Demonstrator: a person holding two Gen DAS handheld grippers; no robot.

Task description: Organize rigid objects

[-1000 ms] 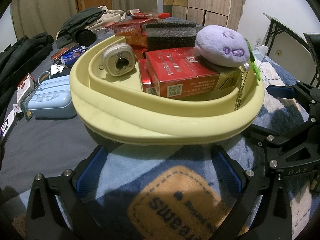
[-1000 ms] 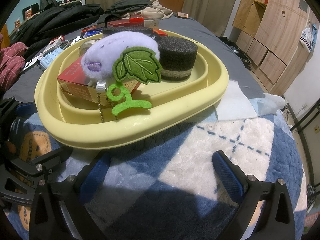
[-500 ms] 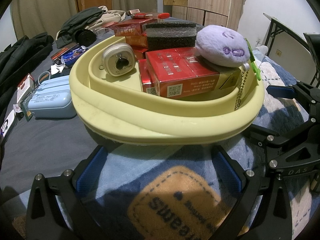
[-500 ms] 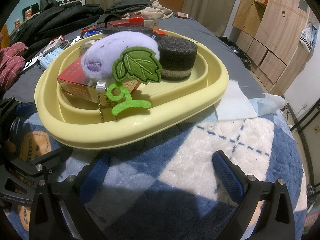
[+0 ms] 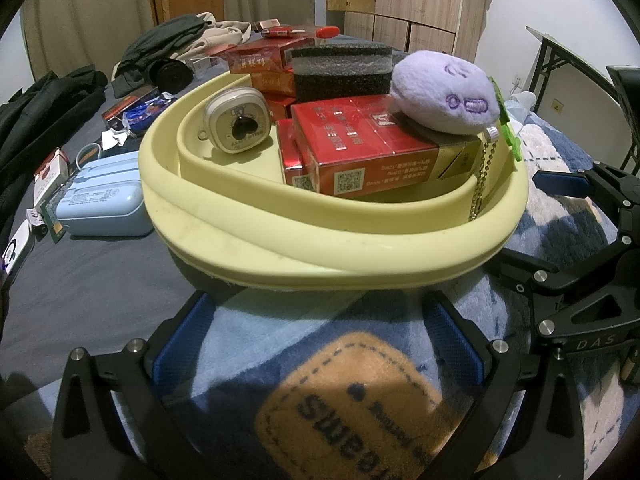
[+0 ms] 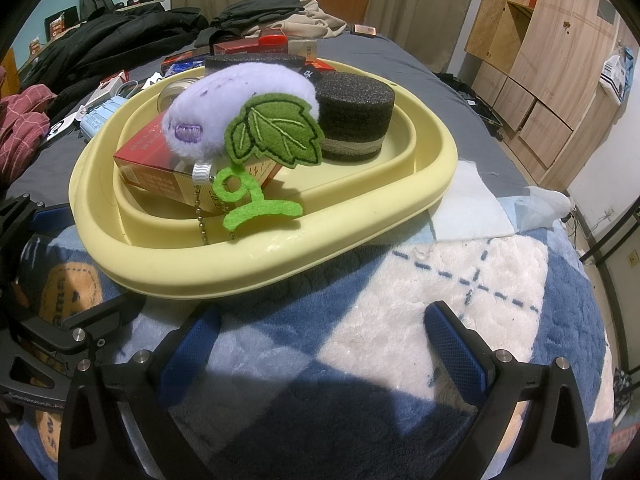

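A pale yellow basin (image 5: pixel 304 248) (image 6: pixel 360 224) rests on a blue and white blanket. In it lie red cartons (image 5: pixel 360 152), a black foam block (image 5: pixel 342 70) (image 6: pixel 356 120), a small square beige gadget (image 5: pixel 236 122) and a purple plush keychain (image 5: pixel 444 96) (image 6: pixel 244 100) with a green felt leaf (image 6: pixel 276 130). My left gripper (image 5: pixel 320 340) is open just short of the basin's near rim, with nothing between its fingers. My right gripper (image 6: pixel 320 340) is open over the blanket, also short of the rim and holding nothing.
Left of the basin lie a light blue case (image 5: pixel 100 204), small packets and more red cartons (image 5: pixel 256 58) on the grey sheet. Dark clothes (image 6: pixel 100 44) pile up at the back left. A white cloth (image 6: pixel 468 208) lies right of the basin. Wooden cabinets (image 6: pixel 540 80) stand behind.
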